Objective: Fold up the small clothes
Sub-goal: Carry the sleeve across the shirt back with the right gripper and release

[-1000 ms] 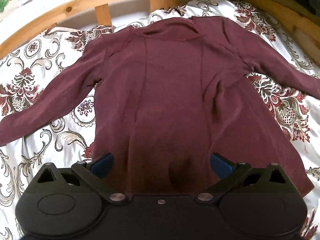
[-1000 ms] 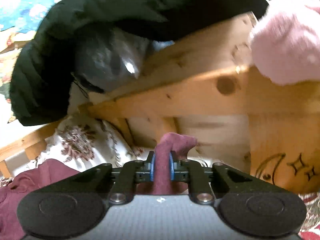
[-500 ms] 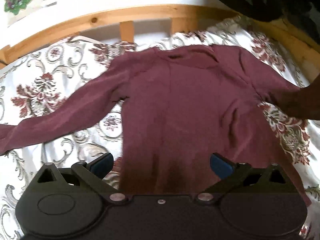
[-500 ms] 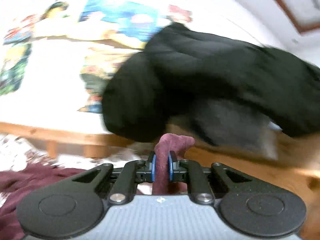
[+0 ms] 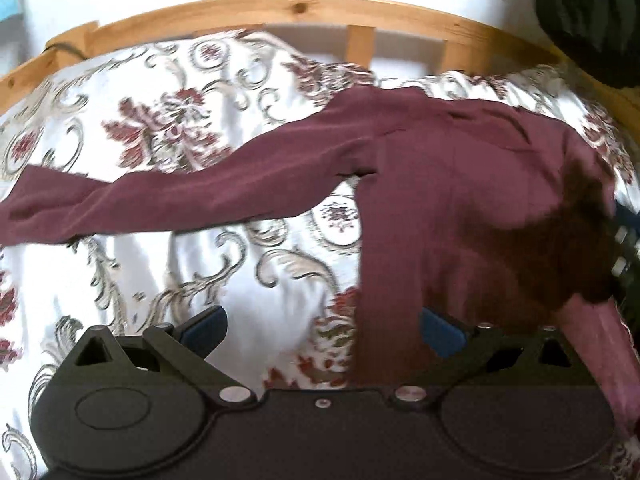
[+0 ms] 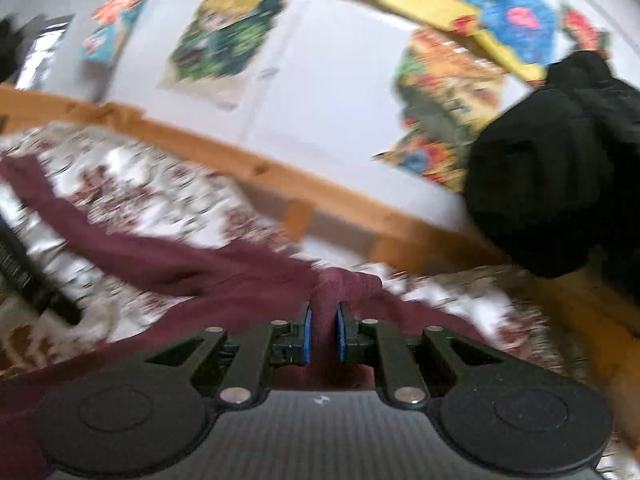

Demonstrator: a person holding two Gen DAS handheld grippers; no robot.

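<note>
No writing is legible. The left gripper, blue pads spread wide, hovers over the floral bedspread. The right gripper pinches a fold of the soft maroon long-sleeved top, which lies on the bedspread before a wooden bed rail.

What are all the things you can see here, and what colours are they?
shirt: one, maroon, long sleeves, spread on the bed; one sleeve lies stretched out flat, the other is lifted over the body.
bedspread: one, white with red flowers and grey swirls, under the shirt.
bed rail: one, light wood, along the far edge of the bed.
posters: several, bright and blurred, on the white wall.
dark garment: one, black, hanging at the bed's corner.
left gripper: one, black with blue pads, open above the shirt's hem.
right gripper: one, black with blue pads, shut on the lifted sleeve.
</note>
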